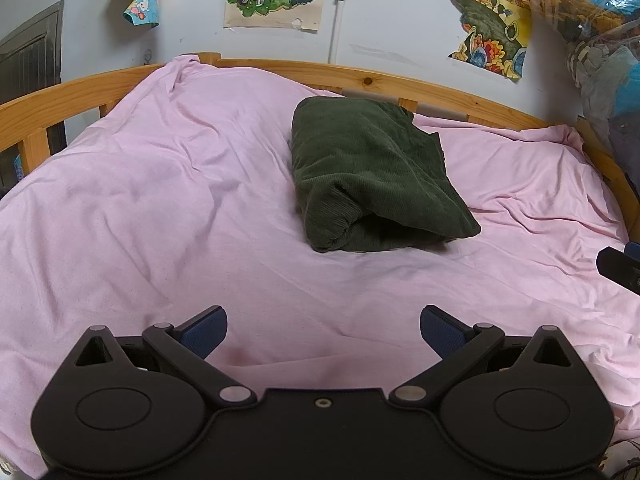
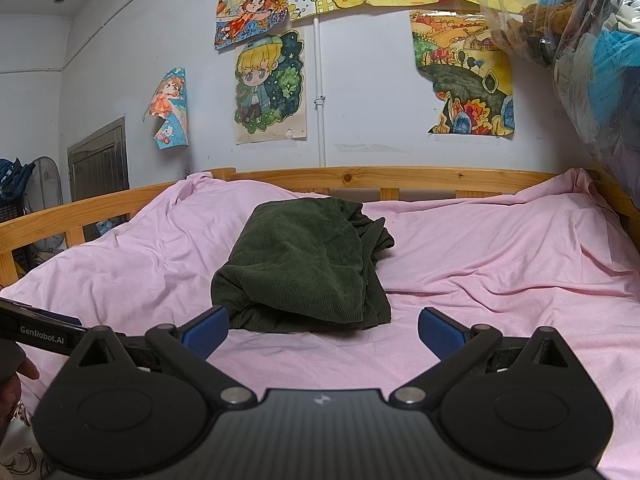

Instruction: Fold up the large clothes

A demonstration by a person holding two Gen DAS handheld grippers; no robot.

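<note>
Dark green corduroy, folded into a thick bundle (image 1: 372, 176), lies on the pink sheet (image 1: 160, 208) toward the far middle of the bed, a little short of the wooden rail (image 1: 360, 76) along the wall. Its rolled, layered edge faces me; a loose flap sticks out at the far right corner.

My left gripper (image 1: 323, 330) hangs low over the near part of the sheet, level and pointing straight toward the far rail, with the bundle ahead and slightly right of its centre line. Its jaws stand wide apart, blue pads (image 1: 206, 330) facing inward with nothing between them but bare sheet, well apart from the cloth.

My right gripper (image 2: 323, 330) sits a touch higher, also level and aimed at the far wall, jaws spread just as wide and empty. From its view the bundle (image 2: 308, 268) lies directly ahead, its near edge appearing just beyond the left blue pad (image 2: 206, 330); I cannot tell whether the pad touches the fabric.

At the near left of the right view I see the side of the other gripper's body (image 2: 40, 332) and part of a hand (image 2: 16, 380) beneath it. Drawings (image 2: 270, 88) are taped to the wall behind the bed.
</note>
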